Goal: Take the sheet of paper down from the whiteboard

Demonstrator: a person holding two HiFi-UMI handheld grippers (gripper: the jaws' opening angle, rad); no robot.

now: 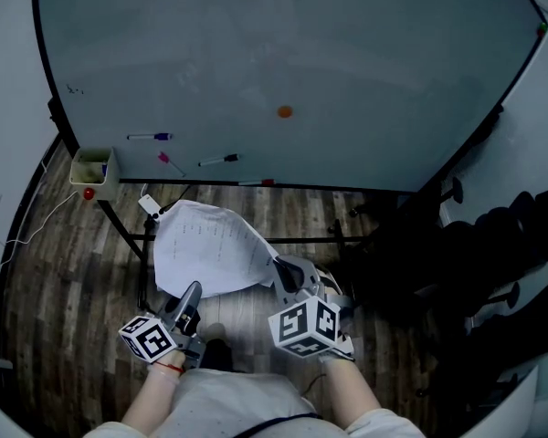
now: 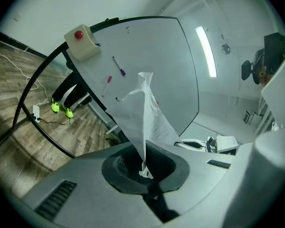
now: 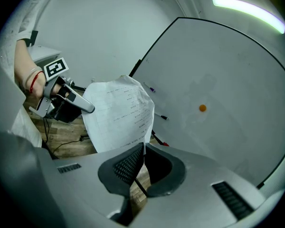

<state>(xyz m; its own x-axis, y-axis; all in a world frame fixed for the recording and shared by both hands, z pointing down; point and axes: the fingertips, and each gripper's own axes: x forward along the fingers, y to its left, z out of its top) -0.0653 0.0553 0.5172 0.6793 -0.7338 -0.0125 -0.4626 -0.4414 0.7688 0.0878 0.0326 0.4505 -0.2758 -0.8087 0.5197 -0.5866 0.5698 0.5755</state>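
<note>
The white printed sheet of paper [image 1: 210,249] hangs free of the whiteboard [image 1: 347,53], stretched between both grippers above the wooden floor. My left gripper [image 1: 191,292] is shut on its lower left edge; in the left gripper view the sheet [image 2: 149,118] rises from the closed jaws [image 2: 143,167]. My right gripper [image 1: 279,268] is shut on the sheet's right edge. From the right gripper view the paper [image 3: 118,113] runs from my right gripper [image 3: 143,149] across to the left gripper [image 3: 73,101]. An orange magnet [image 1: 284,111] stays on the board.
Three markers cling to the board: purple [image 1: 152,137], pink [image 1: 170,162], black [image 1: 219,160]. A small box with a red knob [image 1: 95,172] hangs at the board's lower left. The board's black stand [image 1: 144,245] and cables lie below. Black chairs [image 1: 507,245] crowd the right.
</note>
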